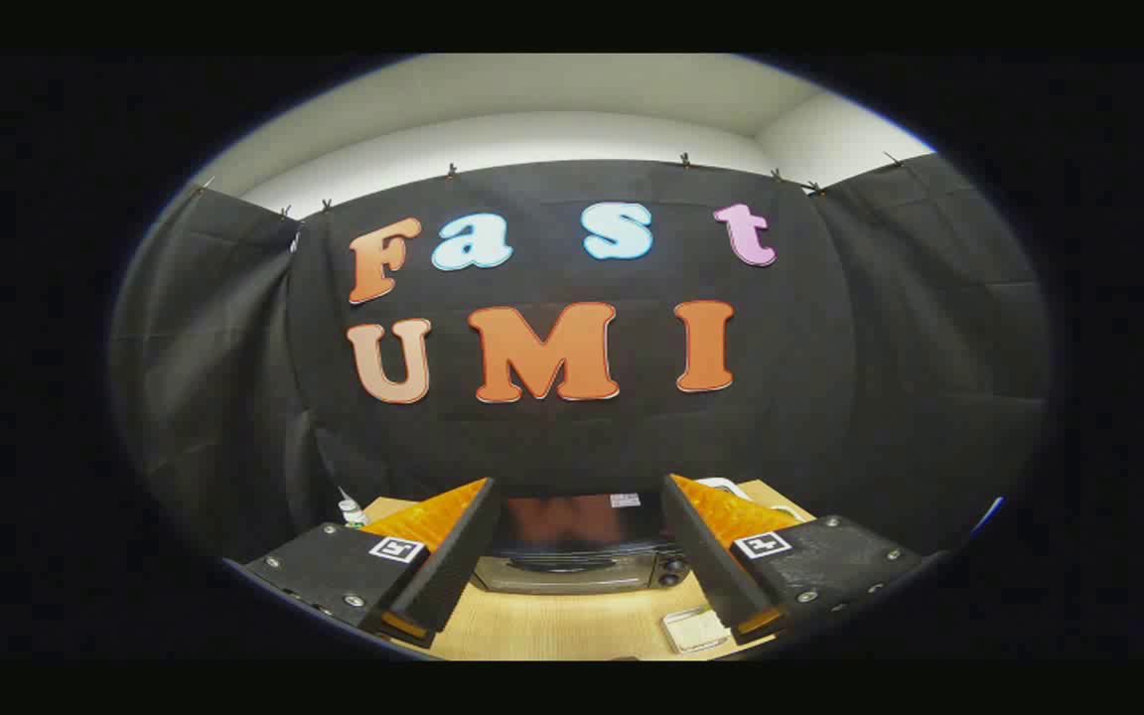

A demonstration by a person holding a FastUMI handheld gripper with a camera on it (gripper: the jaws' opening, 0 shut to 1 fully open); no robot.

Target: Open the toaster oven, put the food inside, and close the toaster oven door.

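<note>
The toaster oven (572,556) sits on the wooden table (552,626) beyond my fingers, seen from above. Its dark top and its front face with a glass door and two knobs at the right show between them, and the door looks closed. A small clear dish (696,628) with pale food in it lies on the table in front of the oven, close to the right finger (706,556). My gripper (577,556) hovers high above the table, open wide with nothing between its fingers.
A small bottle with a white cap (352,512) stands at the table's far left corner. A white object (731,487) shows behind the oven at the far right. Black cloth walls close the booth on three sides.
</note>
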